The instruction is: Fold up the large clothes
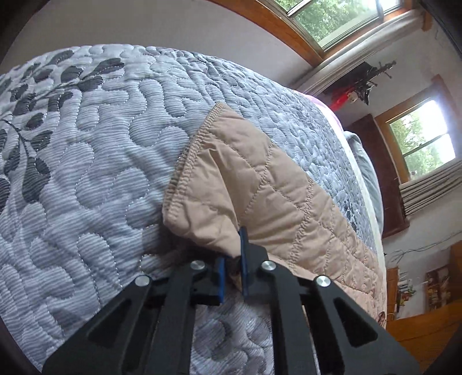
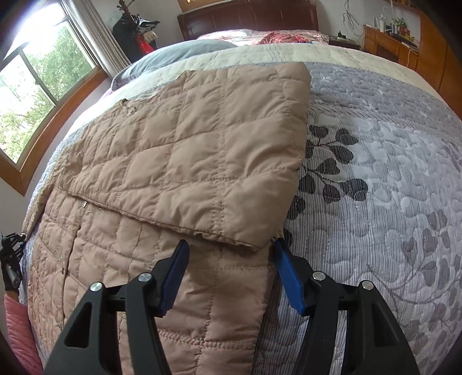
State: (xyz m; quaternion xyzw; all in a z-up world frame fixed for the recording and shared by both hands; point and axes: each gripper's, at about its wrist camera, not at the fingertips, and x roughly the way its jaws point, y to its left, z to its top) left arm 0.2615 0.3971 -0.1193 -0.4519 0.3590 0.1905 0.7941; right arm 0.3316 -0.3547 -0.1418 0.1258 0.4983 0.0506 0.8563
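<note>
A tan quilted jacket [image 2: 173, 161] lies on the bed, one part folded over its body. In the left wrist view its stitched hem end [image 1: 245, 178] is lifted off the quilt. My left gripper [image 1: 232, 259] is shut on the jacket's edge, its blue pads pinching the fabric. My right gripper [image 2: 231, 253] is open, its blue pads on either side of the folded flap's near corner [image 2: 254, 242], low over the jacket. The left gripper shows at the far left edge of the right wrist view [image 2: 11, 253].
A grey quilted bedspread with a dark leaf pattern [image 2: 375, 173] covers the bed. Pillows and a dark headboard [image 2: 248, 17] are at the far end. Windows [image 2: 43, 75] are on the left; a wooden dresser [image 2: 389, 43] stands at the right.
</note>
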